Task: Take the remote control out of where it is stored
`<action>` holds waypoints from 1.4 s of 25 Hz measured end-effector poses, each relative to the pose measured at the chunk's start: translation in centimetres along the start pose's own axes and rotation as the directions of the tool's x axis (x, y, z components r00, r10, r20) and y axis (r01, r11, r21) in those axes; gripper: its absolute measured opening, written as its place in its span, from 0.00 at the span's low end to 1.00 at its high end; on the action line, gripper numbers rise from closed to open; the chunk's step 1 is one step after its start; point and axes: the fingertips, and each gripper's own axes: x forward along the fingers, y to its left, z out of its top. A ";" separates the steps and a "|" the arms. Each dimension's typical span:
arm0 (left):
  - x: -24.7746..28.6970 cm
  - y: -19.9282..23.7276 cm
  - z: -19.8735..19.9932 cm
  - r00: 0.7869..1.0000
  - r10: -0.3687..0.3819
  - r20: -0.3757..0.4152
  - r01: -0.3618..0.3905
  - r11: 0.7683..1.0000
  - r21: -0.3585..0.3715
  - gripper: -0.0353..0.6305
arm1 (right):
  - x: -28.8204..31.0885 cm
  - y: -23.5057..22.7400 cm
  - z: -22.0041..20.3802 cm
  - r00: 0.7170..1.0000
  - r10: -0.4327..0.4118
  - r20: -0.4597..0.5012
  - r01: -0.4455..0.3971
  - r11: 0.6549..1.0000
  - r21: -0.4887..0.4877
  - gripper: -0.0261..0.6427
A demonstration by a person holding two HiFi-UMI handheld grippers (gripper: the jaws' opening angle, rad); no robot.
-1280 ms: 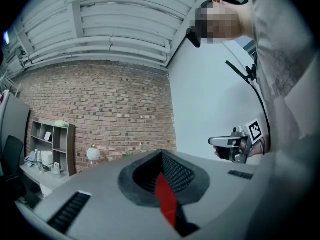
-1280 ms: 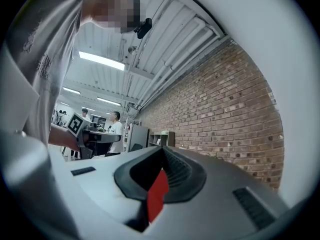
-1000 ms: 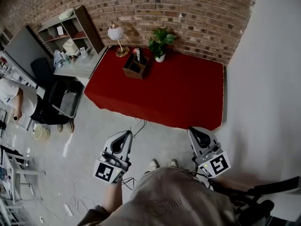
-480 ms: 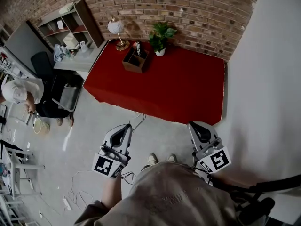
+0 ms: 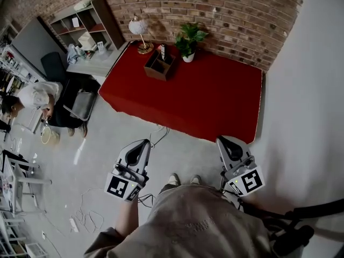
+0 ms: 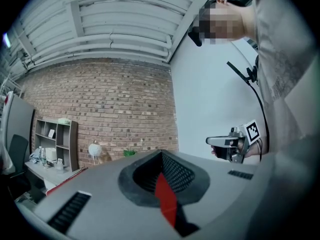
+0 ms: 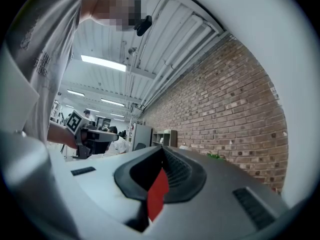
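Observation:
The black remote control [image 5: 162, 51] stands upright in a brown wooden box [image 5: 158, 67] at the back of the red table [image 5: 209, 101], far ahead of me. Both grippers hang low in front of my body, over the floor and short of the table's near edge. My left gripper [image 5: 144, 144] is shut and holds nothing, with its jaws together [image 6: 162, 156]. My right gripper [image 5: 226, 143] is also shut and empty [image 7: 162, 154]. Each gripper view shows the other gripper held out to the side.
A table lamp [image 5: 138, 28] and a potted plant [image 5: 189, 39] flank the box by the brick wall. To the left are a shelf unit [image 5: 86, 23], a grey desk [image 5: 97, 66], a chair [image 5: 80, 109] and a crouching person [image 5: 40, 98]. Cables [image 5: 86, 219] lie on the floor.
The head view has shifted a little, so the table sits slightly further right. The person at the left has moved up and bent over. Both grippers have kept their place and stayed shut.

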 end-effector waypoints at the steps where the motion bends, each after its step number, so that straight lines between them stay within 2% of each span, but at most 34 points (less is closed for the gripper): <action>1: 0.0 0.0 -0.3 1.000 0.007 -0.006 -0.007 1.000 0.002 0.05 | 0.0 -0.3 -0.1 1.000 0.001 0.001 -0.001 1.000 -0.001 0.06; 11: 1.0 -0.3 -2.0 0.998 0.059 -0.034 -0.059 0.998 0.004 0.05 | -0.2 -3.3 -1.4 1.000 -0.004 -0.007 0.004 0.998 -0.056 0.06; 16: 2.3 1.2 -2.2 0.998 0.066 -0.025 -0.065 0.998 0.015 0.05 | 1.3 -4.5 -1.6 1.000 0.000 0.000 0.000 0.997 -0.073 0.06; 22: 4.4 4.3 -2.7 0.998 0.064 -0.019 -0.063 0.998 0.028 0.05 | 4.1 -6.0 -2.3 1.000 -0.012 0.009 0.013 0.997 -0.075 0.06; 28: 7.9 7.7 -2.1 1.000 0.028 0.006 -0.028 0.999 0.029 0.05 | 7.7 -7.4 -2.6 1.000 -0.027 -0.002 0.027 0.997 -0.078 0.06; 35: 10.9 12.4 -3.6 1.000 0.000 -0.006 0.000 0.999 -0.033 0.05 | 12.9 -9.0 -4.3 0.998 -0.034 -0.051 0.031 0.997 -0.069 0.06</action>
